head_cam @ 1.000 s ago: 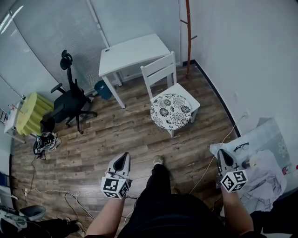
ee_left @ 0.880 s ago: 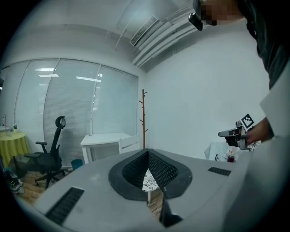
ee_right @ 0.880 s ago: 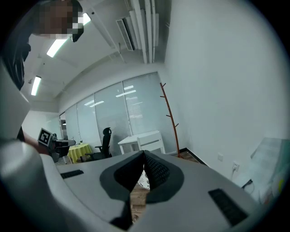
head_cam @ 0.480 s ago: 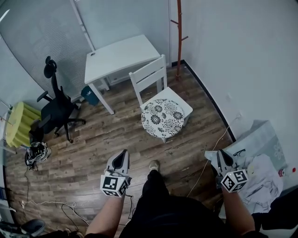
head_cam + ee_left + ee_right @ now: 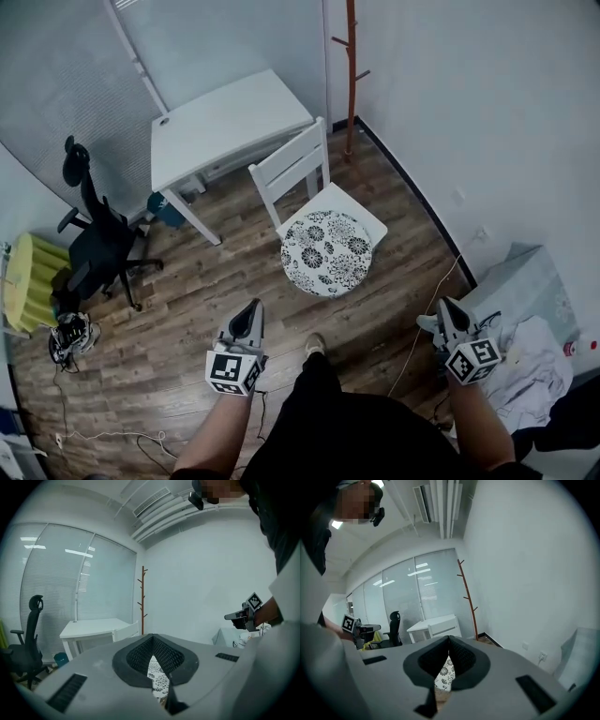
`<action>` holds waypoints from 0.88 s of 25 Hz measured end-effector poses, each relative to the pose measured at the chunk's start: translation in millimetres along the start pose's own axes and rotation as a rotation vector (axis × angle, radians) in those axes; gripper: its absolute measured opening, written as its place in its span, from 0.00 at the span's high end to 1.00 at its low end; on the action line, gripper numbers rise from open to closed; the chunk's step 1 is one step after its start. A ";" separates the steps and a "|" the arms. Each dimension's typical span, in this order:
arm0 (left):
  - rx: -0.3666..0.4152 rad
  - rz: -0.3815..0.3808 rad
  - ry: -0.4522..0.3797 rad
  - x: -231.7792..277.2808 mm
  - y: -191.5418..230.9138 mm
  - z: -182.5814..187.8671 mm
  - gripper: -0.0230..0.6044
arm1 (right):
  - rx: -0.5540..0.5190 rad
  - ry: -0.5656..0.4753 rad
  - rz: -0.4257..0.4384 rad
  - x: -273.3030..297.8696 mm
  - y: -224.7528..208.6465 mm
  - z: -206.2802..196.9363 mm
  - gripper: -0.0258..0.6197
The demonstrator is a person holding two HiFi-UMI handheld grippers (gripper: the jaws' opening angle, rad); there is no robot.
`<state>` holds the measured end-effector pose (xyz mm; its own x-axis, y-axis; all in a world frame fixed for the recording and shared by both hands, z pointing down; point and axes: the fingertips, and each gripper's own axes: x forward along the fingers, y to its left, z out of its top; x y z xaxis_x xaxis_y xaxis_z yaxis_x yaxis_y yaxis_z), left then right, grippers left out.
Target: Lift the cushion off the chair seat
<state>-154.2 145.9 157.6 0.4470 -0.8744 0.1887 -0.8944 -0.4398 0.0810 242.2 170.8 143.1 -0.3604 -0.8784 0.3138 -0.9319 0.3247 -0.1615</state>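
Note:
A round cushion (image 5: pixel 327 252) with a black-and-white flower print lies on the seat of a white wooden chair (image 5: pixel 291 167) in the middle of the head view. My left gripper (image 5: pixel 249 311) is held shut and empty, short of the chair at the lower left. My right gripper (image 5: pixel 447 308) is also shut and empty, off to the chair's lower right. A slice of the cushion (image 5: pixel 157 678) shows past the closed left jaws, and the cushion (image 5: pixel 444 672) shows past the closed right jaws too.
A white desk (image 5: pixel 220 127) stands behind the chair, a wooden coat stand (image 5: pixel 351 56) by the wall. A black office chair (image 5: pixel 91 246) and a yellow-green object (image 5: pixel 23 283) are at the left. A cable (image 5: pixel 427 322) crosses the floor; a pale box and white cloth (image 5: pixel 527 333) lie at the right.
Both grippers, still shut, have come closer to the chair; the chair and cushion sit nearer and lower in the head view than a second ago.

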 end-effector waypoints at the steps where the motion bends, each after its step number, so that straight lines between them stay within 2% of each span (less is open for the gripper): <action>1: 0.000 -0.007 -0.001 9.2 7.8 2.4 0.96 | 0.002 0.001 -0.008 9.2 -0.1 3.5 0.95; 6: 0.011 -0.049 -0.003 49.6 48.1 7.3 0.96 | -0.001 -0.001 -0.048 59.8 6.3 20.9 0.95; 13: 0.021 -0.064 0.004 96.0 105.8 0.9 0.96 | -0.034 0.010 -0.069 122.2 20.4 37.3 0.95; 22: -0.021 -0.068 0.029 136.2 123.1 -10.6 0.96 | -0.050 0.043 -0.072 167.2 5.2 54.0 0.95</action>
<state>-203.5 -25.2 203.7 0.5064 -0.8363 0.2100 -0.8623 -0.4931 0.1154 179.2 6.7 144.2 -0.2924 -0.8849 0.3626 -0.9561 0.2789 -0.0903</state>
